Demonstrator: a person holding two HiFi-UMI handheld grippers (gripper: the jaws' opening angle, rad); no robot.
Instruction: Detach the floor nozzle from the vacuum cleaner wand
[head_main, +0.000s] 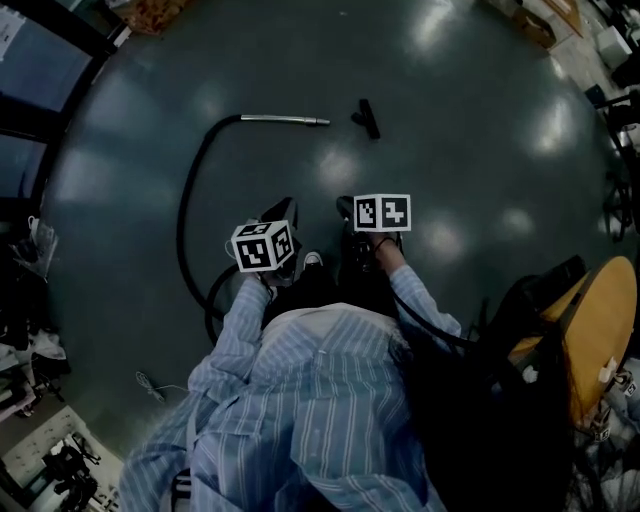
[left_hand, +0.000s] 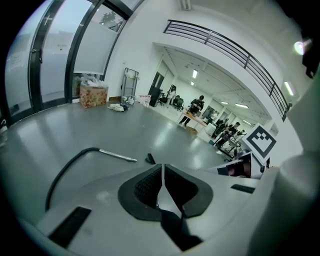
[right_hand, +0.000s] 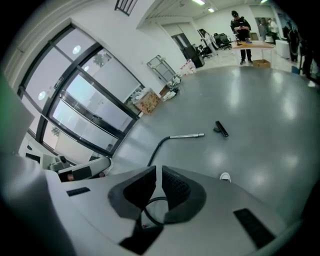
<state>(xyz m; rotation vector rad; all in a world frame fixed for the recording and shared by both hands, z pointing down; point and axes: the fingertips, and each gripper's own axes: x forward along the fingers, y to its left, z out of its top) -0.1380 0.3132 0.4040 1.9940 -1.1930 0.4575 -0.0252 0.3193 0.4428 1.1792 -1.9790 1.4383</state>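
Hose: a black hose (head_main: 190, 215) curves across the grey floor (head_main: 470, 200), from near the person's feet up to the wand.
Wand: the metal wand (head_main: 285, 120) lies flat on the floor, well ahead of both grippers. Its free end points right.
Left gripper: the left gripper (left_hand: 163, 168) is held out over the floor and angled downward. Its jaws are together with nothing between them. Its marker cube (head_main: 263, 246) faces up in the head view.
Person: a striped blue sleeve (head_main: 240, 320) runs to each gripper, and the torso fills the lower middle of the head view.
Floor nozzle: the small black floor nozzle (head_main: 367, 117) lies on the floor just beside the wand's free end. A strip of bare floor separates them, so it is off the wand. Both gripper views show the same gap.
Right gripper: the right gripper (right_hand: 159, 171) is angled downward, just beside the left one. Its jaws are a thin slit apart and hold nothing. A loop of hose shows beneath them.
Far right: a round yellow seat (head_main: 600, 330) stands near the person's right side.
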